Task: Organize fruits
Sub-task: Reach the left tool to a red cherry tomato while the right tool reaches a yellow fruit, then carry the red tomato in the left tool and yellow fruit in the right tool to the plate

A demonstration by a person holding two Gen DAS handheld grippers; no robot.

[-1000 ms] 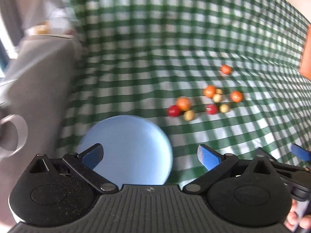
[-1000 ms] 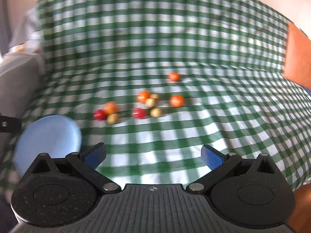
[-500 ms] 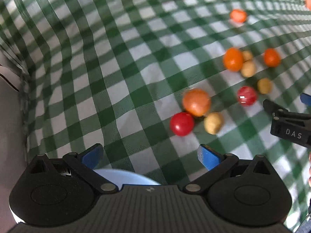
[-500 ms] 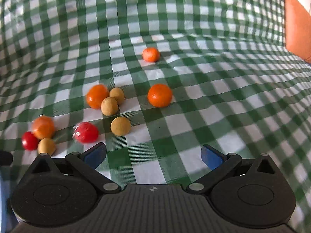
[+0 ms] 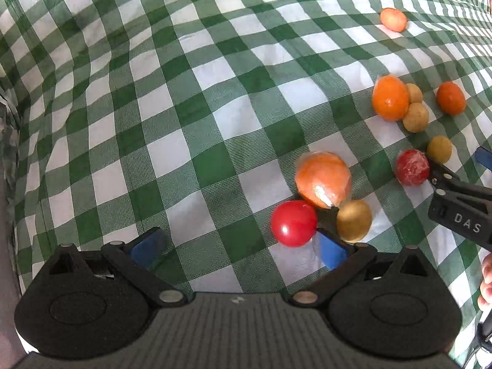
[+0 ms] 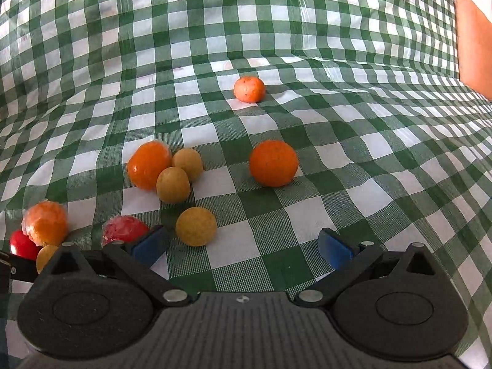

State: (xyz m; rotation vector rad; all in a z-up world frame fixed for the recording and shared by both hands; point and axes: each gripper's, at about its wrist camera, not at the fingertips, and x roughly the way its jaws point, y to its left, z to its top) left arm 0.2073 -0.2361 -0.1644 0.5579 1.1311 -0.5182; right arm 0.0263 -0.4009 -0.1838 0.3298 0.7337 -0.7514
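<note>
Several small fruits lie on a green checked cloth (image 5: pixel 215 98). In the left wrist view a red fruit (image 5: pixel 293 223), an orange (image 5: pixel 323 180) and a tan fruit (image 5: pixel 353 220) sit just past my open left gripper (image 5: pixel 238 250), close to its right fingertip. The right gripper's black arm (image 5: pixel 458 203) enters from the right beside a wrapped red fruit (image 5: pixel 412 167). In the right wrist view my open right gripper (image 6: pixel 241 244) hovers low with a tan fruit (image 6: pixel 196 226) just ahead, and the wrapped red fruit (image 6: pixel 123 230) by its left finger. Further oranges (image 6: pixel 273 163) (image 6: pixel 249 89) lie beyond.
An orange panel (image 6: pixel 473 40) stands at the far right edge of the cloth. A person's fingers (image 5: pixel 486 283) show at the right border of the left wrist view. The cloth (image 6: pixel 384 184) is rumpled into folds at the left and back.
Both grippers have moved forward and down towards the fruits, which now look much larger. The blue plate seen earlier below the left gripper has left the view.
</note>
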